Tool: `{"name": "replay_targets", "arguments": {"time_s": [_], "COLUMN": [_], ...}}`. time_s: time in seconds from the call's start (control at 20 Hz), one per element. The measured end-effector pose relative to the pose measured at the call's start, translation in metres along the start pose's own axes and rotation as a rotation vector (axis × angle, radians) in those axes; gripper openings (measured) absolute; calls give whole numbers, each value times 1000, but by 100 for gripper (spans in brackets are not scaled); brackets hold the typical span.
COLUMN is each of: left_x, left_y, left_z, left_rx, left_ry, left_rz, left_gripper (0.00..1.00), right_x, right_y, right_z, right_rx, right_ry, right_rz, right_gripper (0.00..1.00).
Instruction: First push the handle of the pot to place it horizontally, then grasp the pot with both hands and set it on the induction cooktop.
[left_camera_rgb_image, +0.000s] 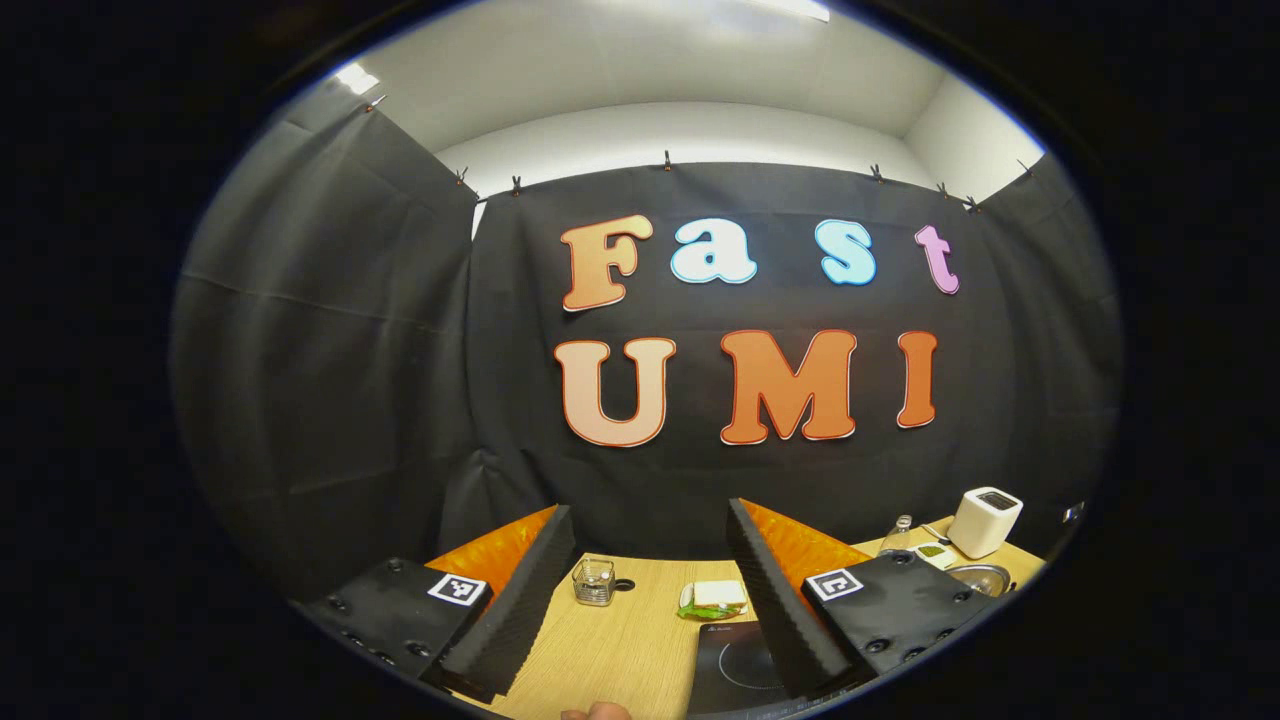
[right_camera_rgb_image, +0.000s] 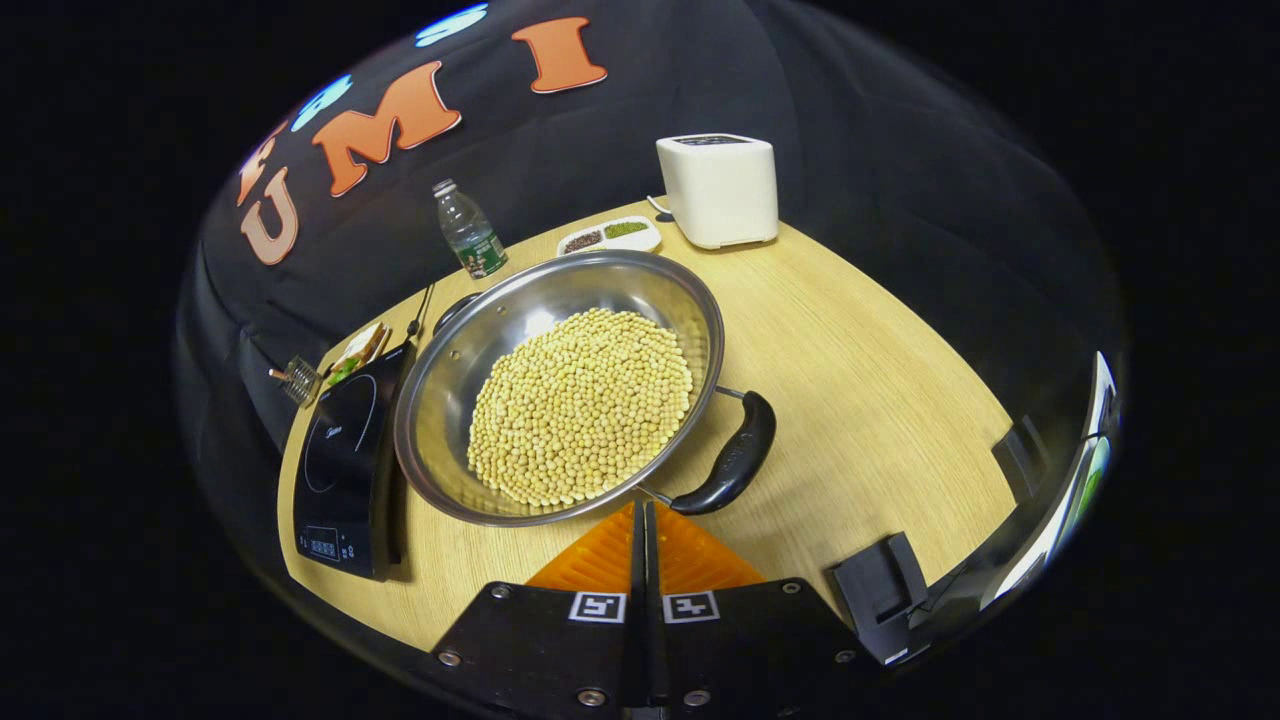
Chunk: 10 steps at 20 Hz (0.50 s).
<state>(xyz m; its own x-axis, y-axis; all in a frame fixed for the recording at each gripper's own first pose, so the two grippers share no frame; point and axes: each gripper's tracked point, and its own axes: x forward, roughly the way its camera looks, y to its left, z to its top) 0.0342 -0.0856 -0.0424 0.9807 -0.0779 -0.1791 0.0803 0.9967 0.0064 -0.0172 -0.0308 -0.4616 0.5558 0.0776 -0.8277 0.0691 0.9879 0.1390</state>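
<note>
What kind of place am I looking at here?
Probably a mock kitchen set up in a cloth-walled booth: a wooden table holds an induction cooktop, a steel pot of beans and a white toaster-like appliance.

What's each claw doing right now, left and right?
Left claw: open, holding nothing, above the table.
Right claw: shut, holding nothing, just short of the pot rim near its handle.

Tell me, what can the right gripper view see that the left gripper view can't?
The right gripper view looks into the pot: it holds yellow beans, and its black handle lies just past the shut right gripper. The left gripper view has a small glass jar between the open left gripper's fingers. Both show the cooktop, bottle and white box.
</note>
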Motion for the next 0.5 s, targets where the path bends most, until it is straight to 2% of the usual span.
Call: {"name": "replay_targets", "arguments": {"time_s": [0.1,0.2,0.25,0.4,0.45,0.5], "left_x": [4,4,5,8,9,10], "left_y": [-5,-11,-13,-20,-23,-25], "left_z": [-2,0,1,5,5,4], "left_rx": [-2,-2,4,14,15,16], "left_ry": [8,6,4,-6,-9,-8], "left_rz": [0,-12,-12,-18,-24,-24], "left_gripper": [100,96,100,100,96,96], "right_x": [4,6,8,13,15,16], "right_y": [-6,-11,-13,-18,-19,-21], "right_z": [6,10,13,20,22,25], "right_rx": [6,17,24,40,46,54], "right_ry": [-5,-6,-6,-8,-9,-11], "right_rz": [-9,-10,-10,-13,-12,-14], "right_gripper": [0,0,0,0,0,0]}}
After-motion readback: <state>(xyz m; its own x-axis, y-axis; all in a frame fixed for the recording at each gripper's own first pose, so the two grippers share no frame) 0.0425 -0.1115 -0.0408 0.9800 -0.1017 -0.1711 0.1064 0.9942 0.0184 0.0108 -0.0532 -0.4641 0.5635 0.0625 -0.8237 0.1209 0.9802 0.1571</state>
